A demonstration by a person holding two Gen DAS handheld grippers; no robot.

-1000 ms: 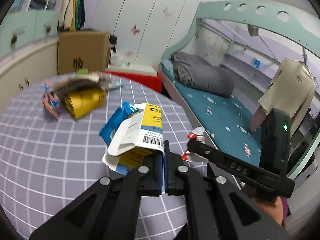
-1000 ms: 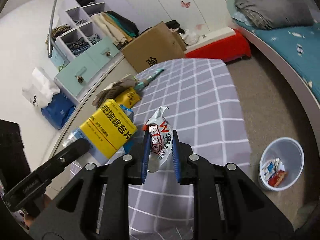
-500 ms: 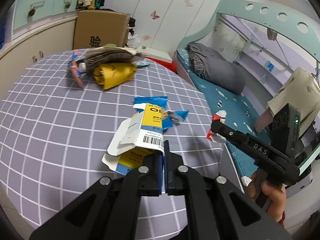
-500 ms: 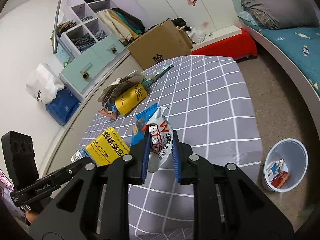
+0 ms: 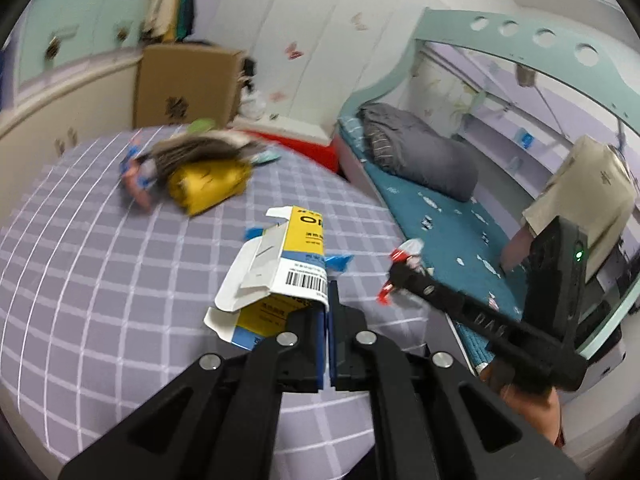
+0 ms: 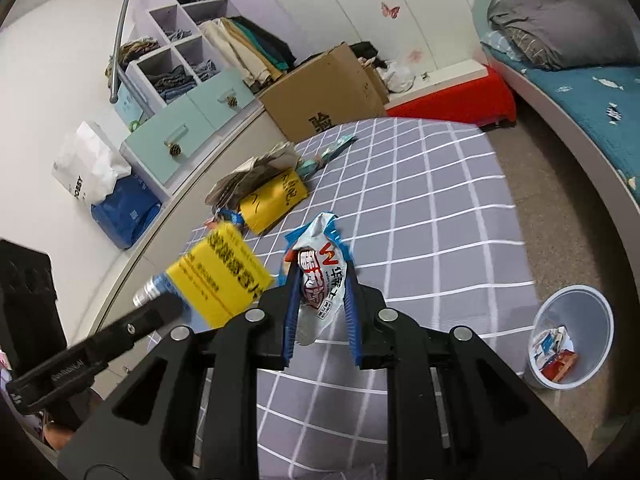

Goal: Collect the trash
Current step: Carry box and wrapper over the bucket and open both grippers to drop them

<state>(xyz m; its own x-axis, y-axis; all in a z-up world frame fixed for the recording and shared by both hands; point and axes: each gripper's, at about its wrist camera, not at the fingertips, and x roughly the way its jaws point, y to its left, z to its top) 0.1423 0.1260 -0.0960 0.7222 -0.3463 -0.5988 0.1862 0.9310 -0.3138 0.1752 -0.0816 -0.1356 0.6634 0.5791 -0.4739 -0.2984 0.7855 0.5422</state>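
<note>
My left gripper is shut on the edge of a torn yellow, white and blue carton, held above the grey checked table. The same carton shows at the left of the right wrist view. My right gripper is shut on a crinkled silver snack wrapper with red print, also seen at the tip of the right gripper in the left wrist view. A blue wrapper lies on the table behind the carton. A white bin with trash in it stands on the floor at the right.
At the table's far side lie a yellow bag, a bundle of papers and a teal wrapper. Behind stand a cardboard box, drawers and a red box. A bed runs along the right.
Both grippers have shifted a little over the table while keeping their grips. In the right wrist view the yellow carton now sits closer and higher. The left view has swung slightly and is blurred.
</note>
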